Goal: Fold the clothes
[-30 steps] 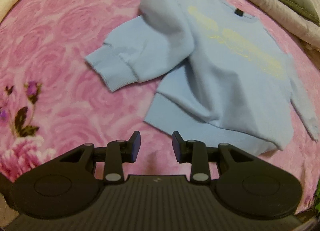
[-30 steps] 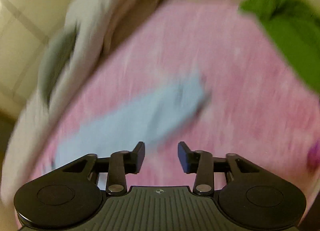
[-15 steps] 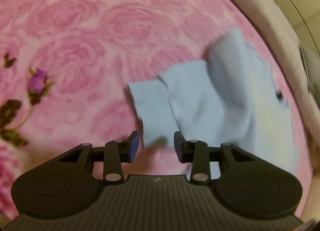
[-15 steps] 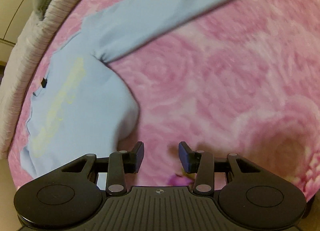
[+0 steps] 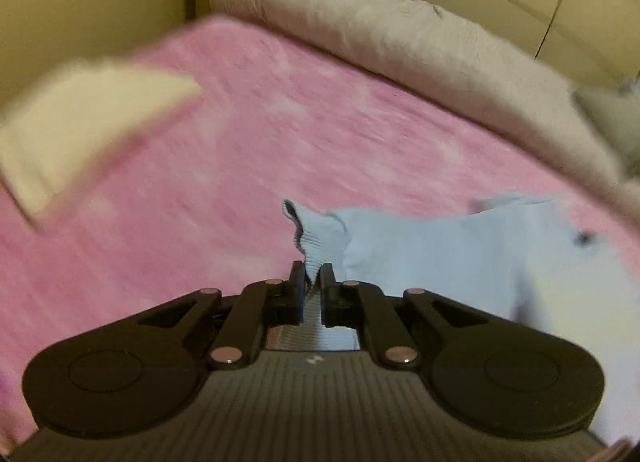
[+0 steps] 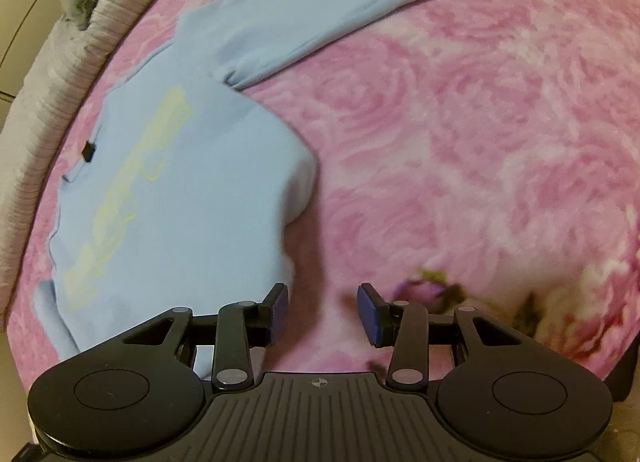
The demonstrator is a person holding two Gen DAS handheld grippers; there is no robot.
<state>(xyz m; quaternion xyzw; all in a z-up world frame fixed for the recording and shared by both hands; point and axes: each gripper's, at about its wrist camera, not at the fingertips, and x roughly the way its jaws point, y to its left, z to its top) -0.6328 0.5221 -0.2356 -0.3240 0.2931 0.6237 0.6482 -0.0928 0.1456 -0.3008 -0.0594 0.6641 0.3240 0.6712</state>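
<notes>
Sweatshirt cuff (image 5: 316,240) pinched between closing left fingers (image 5: 297,286); right fingers (image 6: 370,316) wide, just beside sweatshirt hem.

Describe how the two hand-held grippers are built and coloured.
Both look alike: a black ribbed body with two round discs, black linkage arms with silver rivets, and a small white mark at the centre. The right hand-held gripper has blue pads; the left hand-held gripper shows dark fingers.

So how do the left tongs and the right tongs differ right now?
The left tongs are closing on the ribbed cuff of the light blue sweatshirt, with the fabric pinched between them; the right tongs stand wide open with nothing between them. The left lifts its cuff above the pink blanket; the right hovers beside the sweatshirt's hem. Both are black two-finger tools.
</notes>
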